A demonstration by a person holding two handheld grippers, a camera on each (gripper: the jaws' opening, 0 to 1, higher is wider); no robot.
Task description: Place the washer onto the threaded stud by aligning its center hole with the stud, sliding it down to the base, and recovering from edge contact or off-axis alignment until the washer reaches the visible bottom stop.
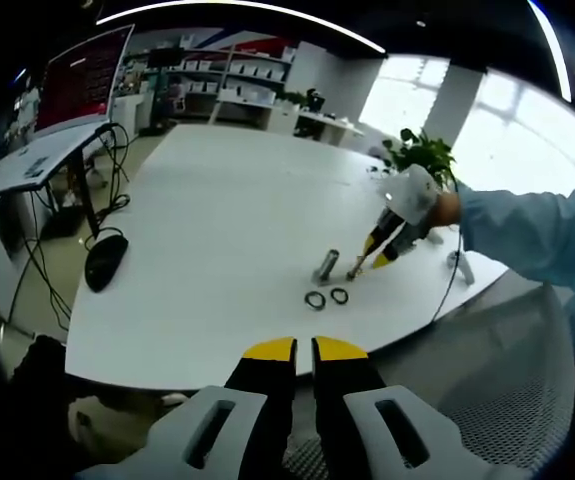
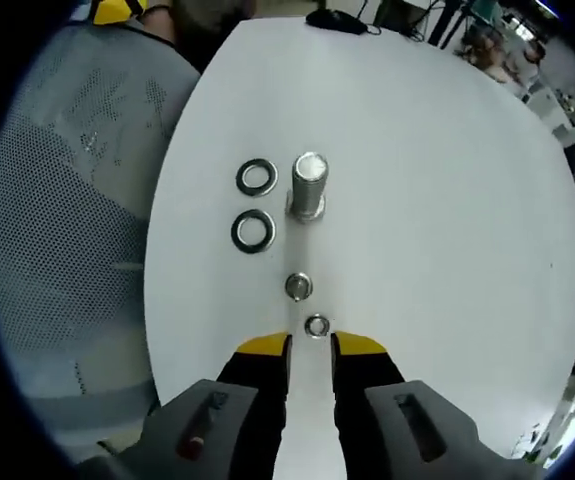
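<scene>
The right gripper (image 2: 310, 345) hung low over the white table (image 2: 447, 180), jaws apart, with a small nut (image 2: 317, 325) lying just past its tips. Nothing gripped! The left gripper (image 1: 304, 349) waited off the table's edge, jaws nearly together and empty. Two washers (image 2: 255, 204) lay flat just beside the upright threaded stud (image 2: 308, 186), another nut (image 2: 298, 286) nearer.

From the left gripper view we are looking across the white table (image 1: 217, 220) from beyond its edge, the stud (image 1: 327, 267) far ahead. The right gripper view is looking steeply down, close above that stud (image 2: 308, 186).
</scene>
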